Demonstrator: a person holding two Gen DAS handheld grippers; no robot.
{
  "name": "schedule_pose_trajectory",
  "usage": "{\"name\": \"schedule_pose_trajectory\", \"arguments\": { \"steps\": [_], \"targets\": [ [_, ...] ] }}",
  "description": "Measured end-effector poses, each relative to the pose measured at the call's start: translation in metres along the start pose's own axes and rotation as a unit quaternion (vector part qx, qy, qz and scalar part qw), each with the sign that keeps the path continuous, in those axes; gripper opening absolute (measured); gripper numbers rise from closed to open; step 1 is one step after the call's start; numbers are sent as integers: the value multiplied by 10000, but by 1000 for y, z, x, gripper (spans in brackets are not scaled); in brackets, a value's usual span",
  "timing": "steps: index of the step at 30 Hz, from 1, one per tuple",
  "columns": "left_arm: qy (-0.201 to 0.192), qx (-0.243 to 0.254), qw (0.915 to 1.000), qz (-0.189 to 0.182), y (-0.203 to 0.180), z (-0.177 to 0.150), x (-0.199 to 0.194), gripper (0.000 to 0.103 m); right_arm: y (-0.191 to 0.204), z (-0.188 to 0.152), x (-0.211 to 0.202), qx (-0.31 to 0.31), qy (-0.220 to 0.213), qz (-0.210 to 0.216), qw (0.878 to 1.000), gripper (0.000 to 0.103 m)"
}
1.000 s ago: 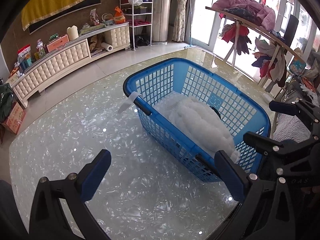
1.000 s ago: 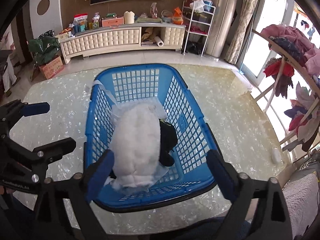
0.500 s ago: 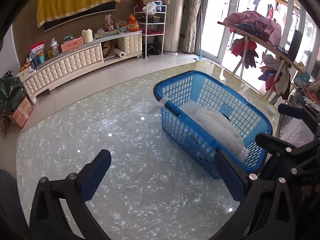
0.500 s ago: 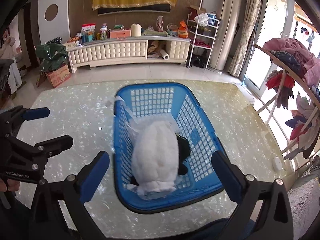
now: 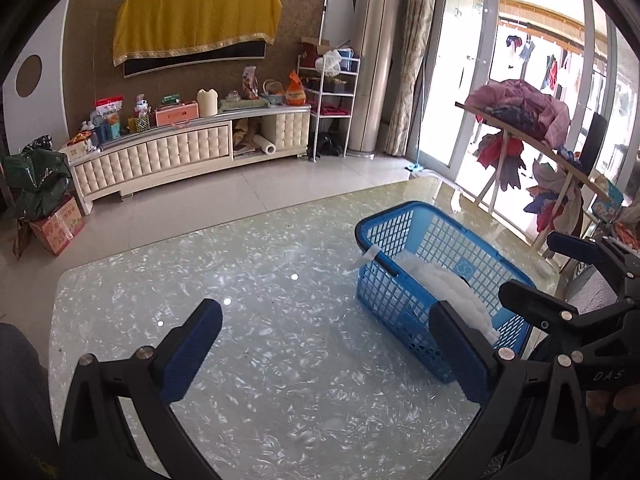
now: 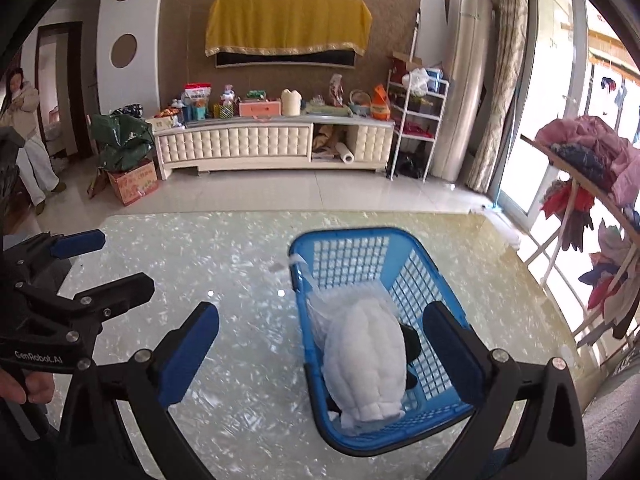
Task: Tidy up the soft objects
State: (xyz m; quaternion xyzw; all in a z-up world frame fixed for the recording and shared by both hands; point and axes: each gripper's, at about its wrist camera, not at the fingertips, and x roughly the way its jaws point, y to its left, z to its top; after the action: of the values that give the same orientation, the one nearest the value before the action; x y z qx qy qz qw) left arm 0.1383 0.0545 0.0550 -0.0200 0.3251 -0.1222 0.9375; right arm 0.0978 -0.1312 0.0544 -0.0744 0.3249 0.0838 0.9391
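White padded garment [image 6: 364, 364] in blue basket [image 6: 344, 240], below right hand-held gripper [image 6: 320, 356], fingers spread apart, gripping nothing

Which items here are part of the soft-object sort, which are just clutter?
Job:
- blue basket
- white padded bundle in it
- dark item beside the bundle

Clutter:
- clothes rack
- cream cabinet
- yellow cloth
- wire shelf
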Motion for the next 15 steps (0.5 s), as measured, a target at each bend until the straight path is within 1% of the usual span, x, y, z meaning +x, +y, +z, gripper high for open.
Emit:
{"name": "schedule_pose_trajectory", "arguments": {
  "steps": [4, 8, 15],
  "targets": [
    [-158, -62, 9998, 37, 9, -3, -11, 103, 12, 1, -7, -138, -144, -138, 9997, 102],
    [-223, -76, 9997, 38, 13, -6, -18, 103, 22, 0, -10, -211, -157, -298, 9992, 102],
    [-367, -192, 9991, -34, 23, -10, -33, 103, 31, -3, -18, -228, -207, -397, 9987, 102]
  ]
}}
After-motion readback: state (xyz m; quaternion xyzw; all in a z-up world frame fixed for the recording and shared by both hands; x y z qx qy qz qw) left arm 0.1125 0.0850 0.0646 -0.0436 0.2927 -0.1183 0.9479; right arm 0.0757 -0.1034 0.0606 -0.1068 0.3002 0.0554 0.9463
